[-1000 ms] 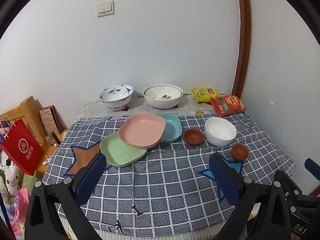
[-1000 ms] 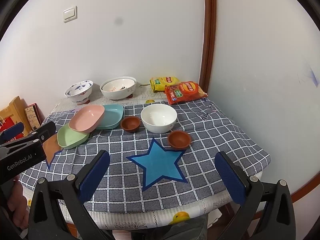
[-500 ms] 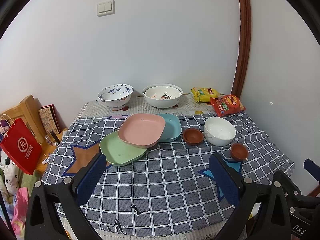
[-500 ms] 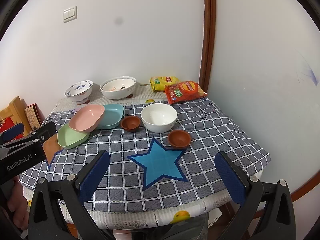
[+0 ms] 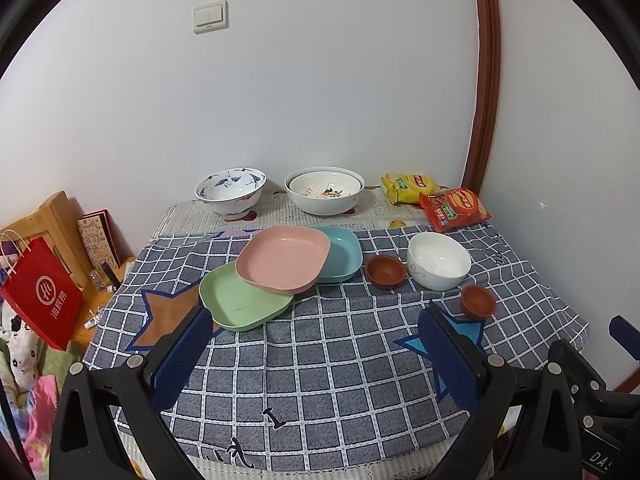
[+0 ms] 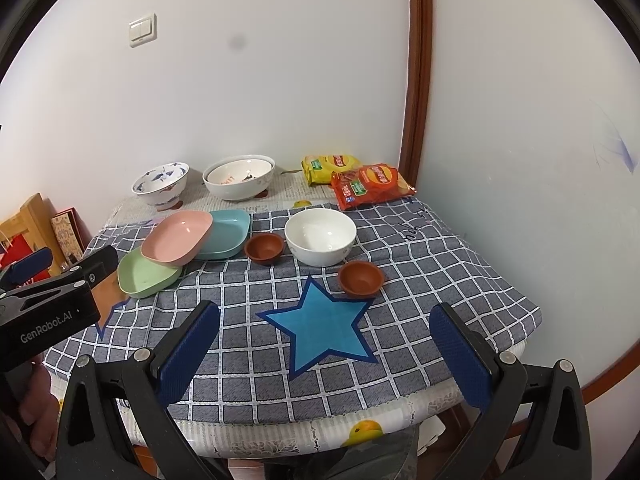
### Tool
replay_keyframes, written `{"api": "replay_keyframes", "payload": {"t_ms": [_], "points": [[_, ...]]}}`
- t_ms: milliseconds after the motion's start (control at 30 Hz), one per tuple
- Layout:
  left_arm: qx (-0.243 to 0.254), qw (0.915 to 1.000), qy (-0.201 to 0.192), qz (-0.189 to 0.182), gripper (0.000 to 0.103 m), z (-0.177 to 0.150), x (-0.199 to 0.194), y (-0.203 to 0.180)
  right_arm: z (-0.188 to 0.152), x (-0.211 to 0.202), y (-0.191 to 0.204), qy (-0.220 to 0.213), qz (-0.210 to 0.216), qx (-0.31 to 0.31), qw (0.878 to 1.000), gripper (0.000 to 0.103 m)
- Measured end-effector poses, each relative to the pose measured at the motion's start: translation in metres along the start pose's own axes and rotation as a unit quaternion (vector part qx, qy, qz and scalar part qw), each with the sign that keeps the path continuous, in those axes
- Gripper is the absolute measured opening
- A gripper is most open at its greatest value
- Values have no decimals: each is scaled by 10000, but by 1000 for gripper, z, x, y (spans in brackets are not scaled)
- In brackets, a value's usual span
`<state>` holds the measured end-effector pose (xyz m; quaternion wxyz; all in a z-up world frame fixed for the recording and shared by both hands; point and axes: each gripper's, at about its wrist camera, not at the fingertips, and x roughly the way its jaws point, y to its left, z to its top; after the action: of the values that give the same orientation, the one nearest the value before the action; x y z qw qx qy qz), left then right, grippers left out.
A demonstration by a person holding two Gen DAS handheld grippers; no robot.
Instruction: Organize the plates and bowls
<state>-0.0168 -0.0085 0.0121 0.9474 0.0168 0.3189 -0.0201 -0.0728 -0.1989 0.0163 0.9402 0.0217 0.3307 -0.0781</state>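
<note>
Almost nothing has changed in the last second. Both views have only drifted a tiny bit, and no dish has moved. So the tidying has not really started yet.

The left gripper (image 5: 316, 344) is wide open and holds nothing. It hangs over the near edge of the worktop (image 5: 320, 380), well back from the dishes. The right gripper (image 6: 324, 344) is wide open too, and empty, over the near right part by the blue star (image 6: 324, 324).

The pink plate (image 5: 282, 258) sits in the middle, leaning on top of the green plate (image 5: 240, 300) and the blue plate (image 5: 340, 252). They overlap but are not lined up. To their right are a small brown bowl (image 5: 385, 271), a white bowl (image 5: 439, 258) and a second small brown bowl (image 5: 477, 300) nearer the right edge. At the far edge stand a blue-patterned bowl (image 5: 231, 192) and a big white bowl (image 5: 324, 194). Two snack bags (image 5: 436, 200) lie in the far right corner.

I think the plates still need a neat stack, and the bowls need grouping. The plates look like the closest job for the left gripper.
</note>
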Motion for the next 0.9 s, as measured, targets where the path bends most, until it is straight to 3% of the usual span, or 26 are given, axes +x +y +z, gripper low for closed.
{"api": "replay_keyframes", "payload": {"t_ms": [900], "points": [[147, 9998, -64, -145, 103, 2, -3, -10, -1, -5, 1, -49, 27, 65, 10000, 103]]}}
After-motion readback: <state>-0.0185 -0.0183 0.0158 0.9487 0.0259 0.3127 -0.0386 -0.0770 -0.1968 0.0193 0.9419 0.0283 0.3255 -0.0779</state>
